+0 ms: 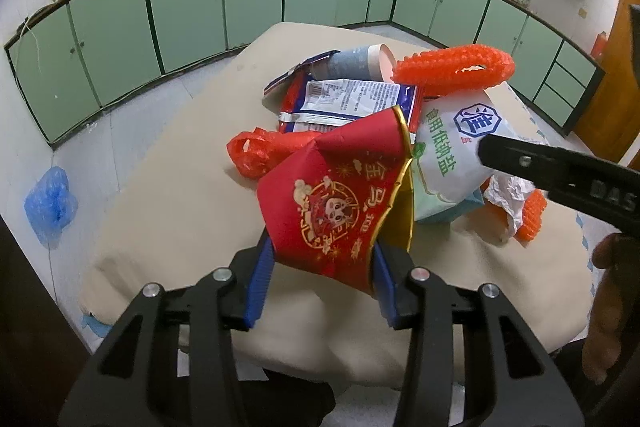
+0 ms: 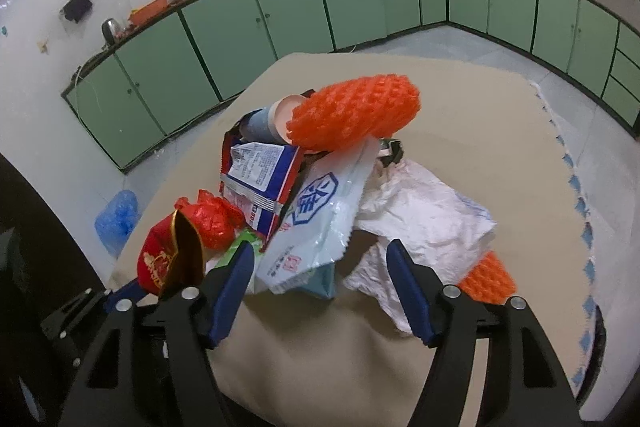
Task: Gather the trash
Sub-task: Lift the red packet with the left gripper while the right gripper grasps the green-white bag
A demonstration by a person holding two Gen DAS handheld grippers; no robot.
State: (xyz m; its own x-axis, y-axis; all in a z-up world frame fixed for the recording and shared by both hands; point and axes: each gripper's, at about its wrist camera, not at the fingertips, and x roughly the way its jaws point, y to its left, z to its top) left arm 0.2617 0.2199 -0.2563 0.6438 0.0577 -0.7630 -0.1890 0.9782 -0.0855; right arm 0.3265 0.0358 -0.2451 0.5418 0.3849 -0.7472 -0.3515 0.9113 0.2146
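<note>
Left gripper (image 1: 323, 267): its blue fingers (image 1: 262, 283) are clamped on a red and gold envelope (image 1: 340, 195), lifted above the table (image 1: 168, 195).
Right gripper (image 2: 320, 291): fingers spread wide with nothing between them, just before the pile.
Trash pile: salt bag (image 2: 320, 215), snack wrapper (image 2: 260, 175), paper cup (image 2: 276, 119), orange foam net (image 2: 356, 113) and crumpled white paper (image 2: 420, 219), heaped mid-table.

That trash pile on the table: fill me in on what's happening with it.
A person is collecting trash with two hand-held grippers. The left hand-held gripper is shut on a red and gold paper packet at the near edge of the pile. The right hand-held gripper is open, poised over the white salt bag and crumpled white paper. Orange foam netting, a paper cup and a snack wrapper lie farther back.
</note>
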